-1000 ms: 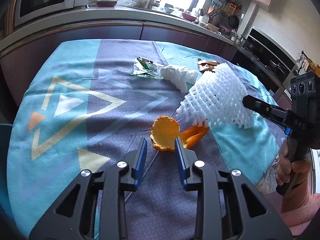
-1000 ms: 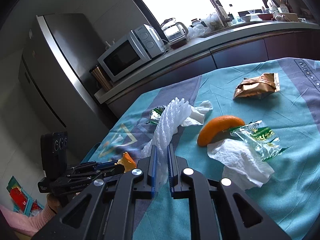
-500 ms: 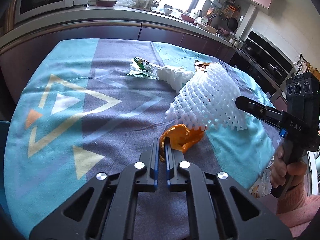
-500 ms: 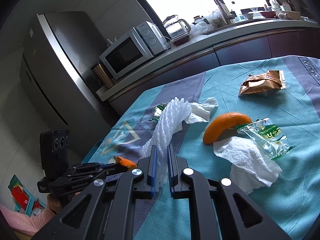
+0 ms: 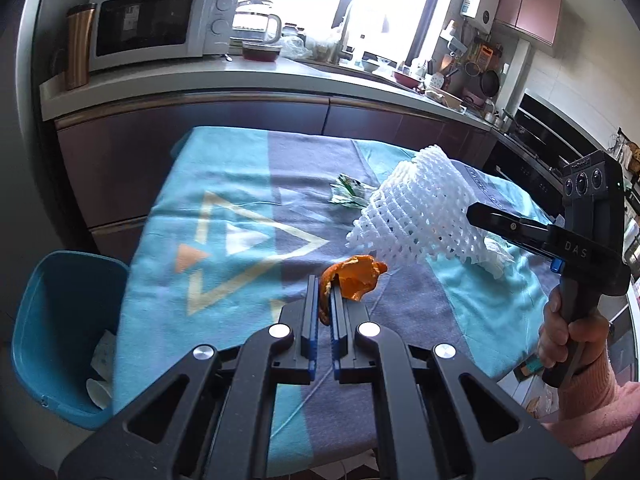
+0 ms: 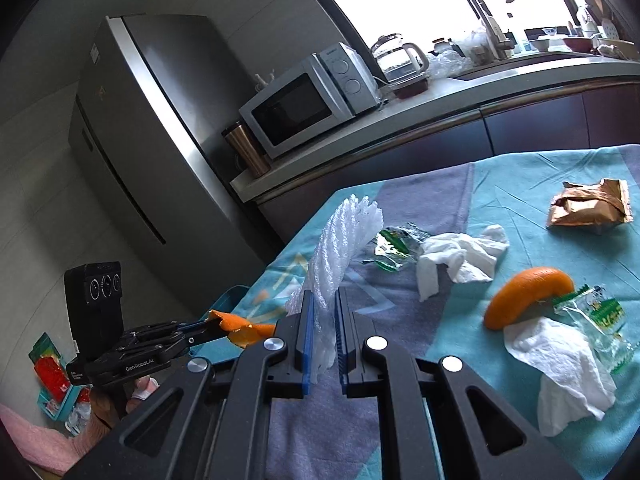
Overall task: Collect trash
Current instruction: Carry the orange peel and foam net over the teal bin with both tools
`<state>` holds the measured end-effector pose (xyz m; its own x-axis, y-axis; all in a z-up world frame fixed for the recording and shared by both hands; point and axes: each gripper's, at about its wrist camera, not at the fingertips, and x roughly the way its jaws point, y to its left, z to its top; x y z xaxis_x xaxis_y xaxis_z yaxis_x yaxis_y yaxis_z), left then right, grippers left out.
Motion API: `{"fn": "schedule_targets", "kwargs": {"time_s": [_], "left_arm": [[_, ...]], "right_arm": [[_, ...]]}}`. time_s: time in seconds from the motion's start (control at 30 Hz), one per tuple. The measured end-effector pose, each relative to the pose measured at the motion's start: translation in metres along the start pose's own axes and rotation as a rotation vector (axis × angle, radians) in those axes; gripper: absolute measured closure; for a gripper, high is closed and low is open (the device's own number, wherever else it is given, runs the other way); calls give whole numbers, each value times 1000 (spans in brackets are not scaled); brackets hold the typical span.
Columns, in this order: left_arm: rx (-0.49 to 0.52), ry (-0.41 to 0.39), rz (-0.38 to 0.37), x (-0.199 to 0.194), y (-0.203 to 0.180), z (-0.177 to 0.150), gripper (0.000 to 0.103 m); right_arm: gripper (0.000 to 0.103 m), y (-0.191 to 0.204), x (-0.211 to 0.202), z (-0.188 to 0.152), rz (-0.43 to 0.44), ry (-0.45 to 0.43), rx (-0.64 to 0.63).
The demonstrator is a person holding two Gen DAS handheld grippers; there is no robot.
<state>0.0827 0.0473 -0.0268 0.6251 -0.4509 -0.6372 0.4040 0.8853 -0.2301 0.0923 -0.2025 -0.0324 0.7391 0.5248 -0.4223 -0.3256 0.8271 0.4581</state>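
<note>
My left gripper [image 5: 325, 286] is shut on a piece of orange peel [image 5: 354, 280] and holds it above the patterned tablecloth [image 5: 224, 224]. My right gripper [image 6: 323, 300] is shut on a white foam fruit net [image 6: 340, 240], which stands up from the jaws. In the left wrist view the net [image 5: 416, 220] hangs from the right gripper [image 5: 476, 212] over the cloth. In the right wrist view the left gripper [image 6: 212, 326] carries the peel [image 6: 240, 328] at the table's left edge.
A blue bin [image 5: 60, 332] stands on the floor left of the table. On the cloth lie a second orange peel [image 6: 528, 296], white tissues [image 6: 460, 256], green-printed clear wrappers [image 6: 394, 242] and a brown snack bag [image 6: 588, 208]. Counter, microwave [image 5: 156, 22] and fridge [image 6: 152, 136] stand behind.
My left gripper closed on the orange peel and lifted it off the cloth, pulling back toward the near left. The right gripper rose a little with the foam net; the blue bin came into view.
</note>
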Motion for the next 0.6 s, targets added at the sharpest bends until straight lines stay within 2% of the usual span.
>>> {"fn": "schedule_targets", "kwargs": {"time_s": [0.33,0.6], "left_arm": [[-82,-84,127,-54,60,-3,98],[-164,-120,237,-88,112,-13,98]], "right_arm": [[94,46,49,13,120,60,-69],[94,83,101,18,208,139,-109]]}}
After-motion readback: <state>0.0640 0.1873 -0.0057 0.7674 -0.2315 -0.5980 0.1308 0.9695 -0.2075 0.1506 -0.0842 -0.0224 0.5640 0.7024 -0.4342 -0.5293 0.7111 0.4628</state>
